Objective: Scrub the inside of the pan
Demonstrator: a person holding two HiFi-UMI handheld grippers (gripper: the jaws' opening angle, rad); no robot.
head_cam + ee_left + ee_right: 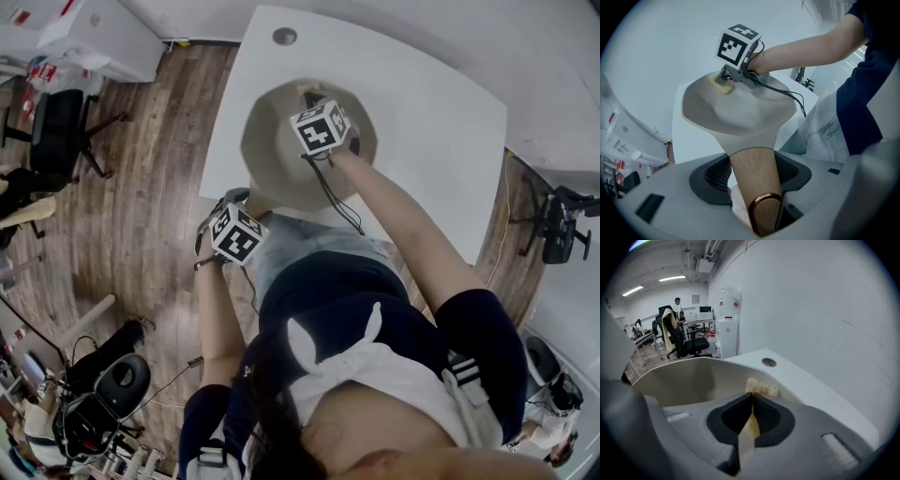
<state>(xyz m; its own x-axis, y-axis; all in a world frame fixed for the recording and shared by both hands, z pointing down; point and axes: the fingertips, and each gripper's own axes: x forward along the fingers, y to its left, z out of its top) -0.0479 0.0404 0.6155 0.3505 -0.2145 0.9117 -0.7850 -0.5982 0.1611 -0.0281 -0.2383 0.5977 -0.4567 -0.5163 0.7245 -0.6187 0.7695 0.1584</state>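
Note:
A beige pan point(279, 161) rests on the white table point(441, 122) with its wooden handle point(753, 173) pointing toward me. My left gripper point(753, 161) is shut on that handle, both pads pressed against the wood. My right gripper point(311, 97) reaches into the pan at its far rim, shut on a thin yellow scrubbing pad point(762, 386). The pad sticks out past the fingertips and touches the pan's inner wall point(693, 376). In the left gripper view the right gripper point(729, 78) holds the pad point(721, 86) near the far edge of the pan point(736, 112).
A round cable hole point(768, 362) sits in the table beyond the pan. The table stands against a white wall. To the left are wooden floor point(141, 206), office chairs point(679, 341), a water dispenser point(726, 329) and people in the distance.

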